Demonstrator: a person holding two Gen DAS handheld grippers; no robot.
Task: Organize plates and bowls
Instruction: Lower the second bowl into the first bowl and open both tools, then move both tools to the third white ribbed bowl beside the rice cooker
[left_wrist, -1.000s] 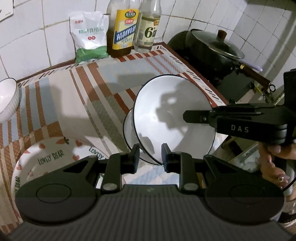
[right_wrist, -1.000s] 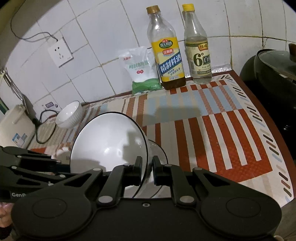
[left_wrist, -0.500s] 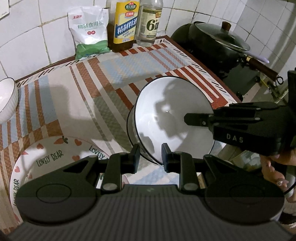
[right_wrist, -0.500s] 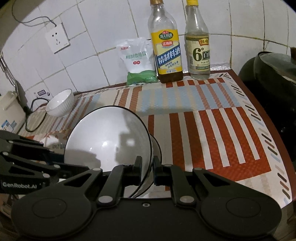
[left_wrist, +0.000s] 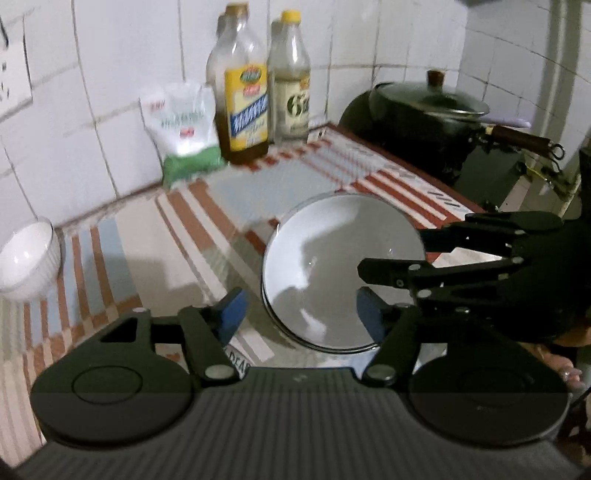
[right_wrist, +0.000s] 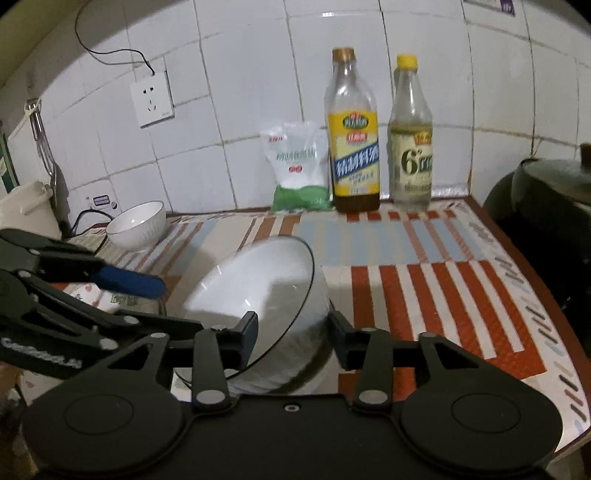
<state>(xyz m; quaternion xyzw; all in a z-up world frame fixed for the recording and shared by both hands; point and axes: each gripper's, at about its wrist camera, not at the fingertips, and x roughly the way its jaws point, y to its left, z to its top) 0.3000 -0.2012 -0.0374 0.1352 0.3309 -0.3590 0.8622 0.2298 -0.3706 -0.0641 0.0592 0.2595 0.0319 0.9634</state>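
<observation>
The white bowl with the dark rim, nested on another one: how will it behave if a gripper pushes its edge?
The white bowl looks rigid and glossy, so the fingers may slip on it. It sits tilted in the bowl beneath, so a push would probably rock or slide it. It seems ceramic or enamel, likely to chip if dropped.

Glossy white enamel-look bowl (left_wrist: 343, 273), woven striped mat (right_wrist: 424, 280), matt black plastic grippers

counter covered by striped mat (right_wrist: 424, 291), orange, blue and cream. at 12 o'clock against the tiled wall: salt bag (right_wrist: 297, 166), yellow-label bottle (right_wrist: 355, 147), clear bottle (right_wrist: 412, 147). at 10 o'clock: ribbed white bowl (right_wrist: 136, 225). centre: stacked black-rimmed bowls (left_wrist: 343, 273). at 8 o'clock: printed plate (right_wrist: 96, 297), partly hidden.
</observation>
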